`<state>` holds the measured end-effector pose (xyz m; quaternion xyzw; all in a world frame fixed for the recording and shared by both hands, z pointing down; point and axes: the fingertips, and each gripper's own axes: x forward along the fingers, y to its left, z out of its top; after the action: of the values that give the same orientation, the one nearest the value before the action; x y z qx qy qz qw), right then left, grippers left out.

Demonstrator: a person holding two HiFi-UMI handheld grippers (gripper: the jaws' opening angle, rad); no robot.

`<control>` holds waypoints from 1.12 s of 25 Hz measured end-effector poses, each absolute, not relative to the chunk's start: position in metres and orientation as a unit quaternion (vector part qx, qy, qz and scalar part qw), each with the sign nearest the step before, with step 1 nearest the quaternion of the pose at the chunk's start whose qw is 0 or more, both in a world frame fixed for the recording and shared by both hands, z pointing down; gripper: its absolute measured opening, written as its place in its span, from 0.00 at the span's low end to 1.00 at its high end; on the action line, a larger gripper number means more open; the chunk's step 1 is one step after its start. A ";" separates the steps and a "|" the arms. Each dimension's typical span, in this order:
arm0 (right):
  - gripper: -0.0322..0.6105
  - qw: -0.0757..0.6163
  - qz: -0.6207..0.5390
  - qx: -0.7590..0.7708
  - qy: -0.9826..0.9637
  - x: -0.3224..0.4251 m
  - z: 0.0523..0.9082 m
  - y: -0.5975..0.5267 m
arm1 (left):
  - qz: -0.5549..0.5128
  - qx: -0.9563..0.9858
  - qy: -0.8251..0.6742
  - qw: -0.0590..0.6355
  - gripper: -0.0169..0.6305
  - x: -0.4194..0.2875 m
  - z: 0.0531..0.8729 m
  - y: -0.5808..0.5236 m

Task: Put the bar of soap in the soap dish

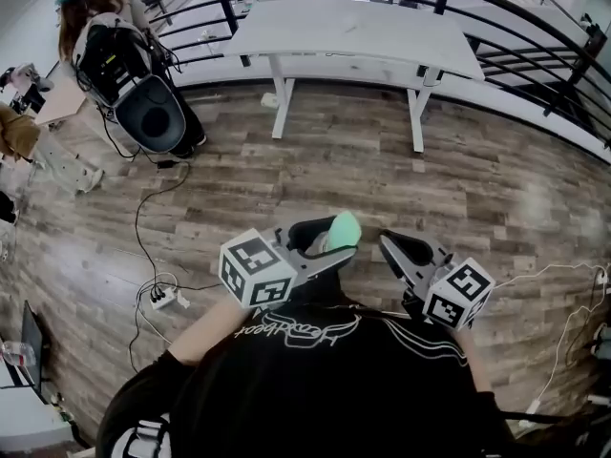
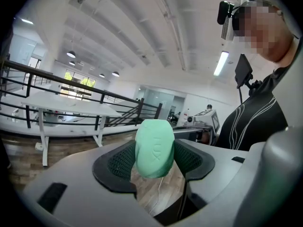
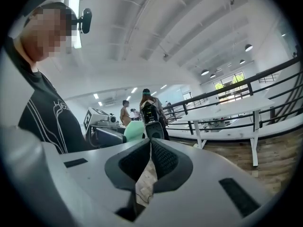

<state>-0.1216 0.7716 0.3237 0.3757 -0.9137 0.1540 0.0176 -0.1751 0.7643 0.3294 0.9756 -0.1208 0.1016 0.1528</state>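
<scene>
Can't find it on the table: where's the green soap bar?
The pale green oval soap bar sits clamped in the left gripper, head view centre, beside the shut right gripper.

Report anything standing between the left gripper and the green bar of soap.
Nothing does: the bar of soap is already clamped between the jaws of the left gripper. No soap dish shows in any view.
</scene>
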 end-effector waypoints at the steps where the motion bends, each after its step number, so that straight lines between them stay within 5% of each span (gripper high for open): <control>1: 0.08 0.017 0.158 0.375 -0.913 -0.120 0.327 0.762 | 0.102 0.975 -0.122 0.158 0.43 -0.174 0.333 0.755; 28: 0.08 0.020 0.172 0.410 -0.895 -0.074 0.308 0.305 | 0.108 0.970 -0.122 0.180 0.43 -0.144 0.326 0.280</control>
<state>-0.0744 0.3046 0.3084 0.4101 -0.8955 0.1721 0.0197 -0.1436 0.2804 0.3257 0.9701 -0.1221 0.1082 0.1795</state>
